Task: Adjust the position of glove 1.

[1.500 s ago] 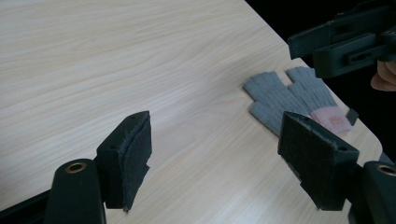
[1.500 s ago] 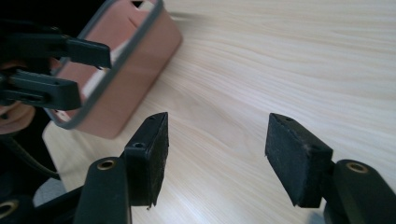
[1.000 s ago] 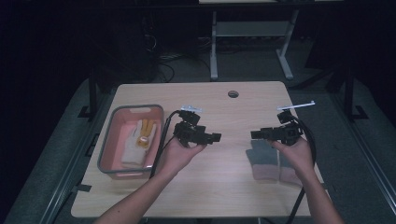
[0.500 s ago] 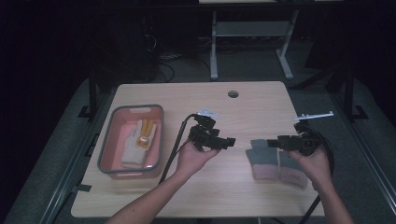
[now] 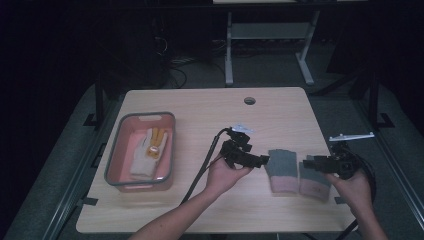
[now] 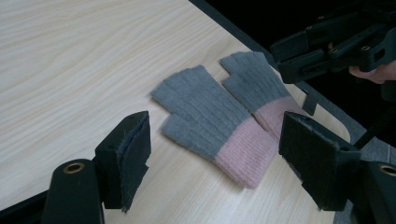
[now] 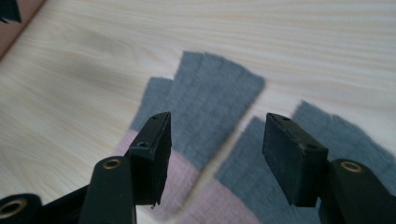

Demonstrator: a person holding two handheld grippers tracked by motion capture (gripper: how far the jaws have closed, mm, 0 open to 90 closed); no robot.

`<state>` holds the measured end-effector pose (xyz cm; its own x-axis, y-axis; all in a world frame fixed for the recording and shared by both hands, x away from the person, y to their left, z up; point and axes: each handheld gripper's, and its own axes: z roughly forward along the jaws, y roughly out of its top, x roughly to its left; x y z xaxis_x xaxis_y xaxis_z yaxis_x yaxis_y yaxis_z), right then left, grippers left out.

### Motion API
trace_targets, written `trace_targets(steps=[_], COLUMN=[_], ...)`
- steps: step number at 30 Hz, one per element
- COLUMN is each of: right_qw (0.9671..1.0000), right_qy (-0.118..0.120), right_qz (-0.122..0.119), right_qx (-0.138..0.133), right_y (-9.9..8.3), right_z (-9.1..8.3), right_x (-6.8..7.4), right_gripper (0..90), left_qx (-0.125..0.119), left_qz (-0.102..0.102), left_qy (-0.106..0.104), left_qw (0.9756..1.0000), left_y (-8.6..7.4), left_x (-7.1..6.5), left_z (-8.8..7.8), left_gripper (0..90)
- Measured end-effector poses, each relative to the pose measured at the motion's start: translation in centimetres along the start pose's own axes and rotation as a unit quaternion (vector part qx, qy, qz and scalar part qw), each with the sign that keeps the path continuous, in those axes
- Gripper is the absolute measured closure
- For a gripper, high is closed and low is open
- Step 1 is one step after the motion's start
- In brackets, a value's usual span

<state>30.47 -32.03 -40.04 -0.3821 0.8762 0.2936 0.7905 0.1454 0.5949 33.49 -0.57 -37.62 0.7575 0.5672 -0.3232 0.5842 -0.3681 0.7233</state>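
Gloves, grey with pink cuffs, lie flat side by side on the tabletop (image 5: 200,105) near its right edge: one glove (image 5: 281,170) left, the other glove (image 5: 316,181) partly hidden beneath the right hand-held gripper (image 5: 306,164); its jaws have just been closing, nothing pinched; the left hand-held gripper (image 5: 265,160) hovers spread beside them; a tray (image 5: 114,162) sits far left, its contents hard to make out.

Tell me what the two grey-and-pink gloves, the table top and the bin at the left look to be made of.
Gloves: knitted fabric, likely wool or acrylic; fine ribbing and a soft, matte surface, grey bodies with pink cuffs.
Table top: pale wood or wood-look laminate; straight grain lines, smooth low sheen.
Bin: probably plastic; see-through pinkish walls, grey rim.
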Motion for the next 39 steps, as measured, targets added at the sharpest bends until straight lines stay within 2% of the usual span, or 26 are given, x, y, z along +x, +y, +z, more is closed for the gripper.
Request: trace_targets(steps=[8,15,19,23,26,28,31,39], right_qw=[0.9996,0.9982,0.9965,0.9921,0.9928,0.9942,0.9952,0.9968], right_qy=[-0.022,-0.04,-0.056,-0.082,-0.082,-0.079,-0.075,-0.057], right_qz=[-0.001,-0.006,-0.014,-0.032,-0.028,-0.018,-0.016,0.018], right_qx=[0.016,0.043,0.061,0.089,0.083,0.071,0.061,0.053], right_y=[-1.6,-2.8,-3.2,-3.4,-3.7,-4.0,-4.2,-4.4], right_z=[0.1,0.9,1.4,2.3,2.6,2.7,2.7,2.6], right_x=[-1.1,-1.7,-1.7,-1.4,-1.5,-1.6,-1.8,-2.3], right_gripper=[46.9,50.0,51.6,53.9,56.6,61.0,66.6,81.0], left_qx=[0.001,0.001,-0.001,0.002,0.002,0.003,-0.002,-0.003], left_qz=[0.006,0.017,0.013,0.015,0.016,0.011,0.012,0.007], left_qy=[0.001,-0.002,-0.006,-0.01,-0.008,-0.008,-0.005,0.003], left_qw=[1.0,0.9999,0.9999,0.9998,0.9998,0.9999,0.9999,1.0], left_y=[-0.3,-0.7,-1.3,-1.7,-1.9,-1.9,-1.9,-2.1], left_x=[-0.8,-1.5,-1.8,-1.9,-1.9,-1.8,-1.6,-1.2], left_z=[1.3,2.0,2.2,2.3,2.2,2.0,1.8,1.5], left_gripper=[23.2,23.0,22.9,22.7,22.7,22.5,22.5,22.6])
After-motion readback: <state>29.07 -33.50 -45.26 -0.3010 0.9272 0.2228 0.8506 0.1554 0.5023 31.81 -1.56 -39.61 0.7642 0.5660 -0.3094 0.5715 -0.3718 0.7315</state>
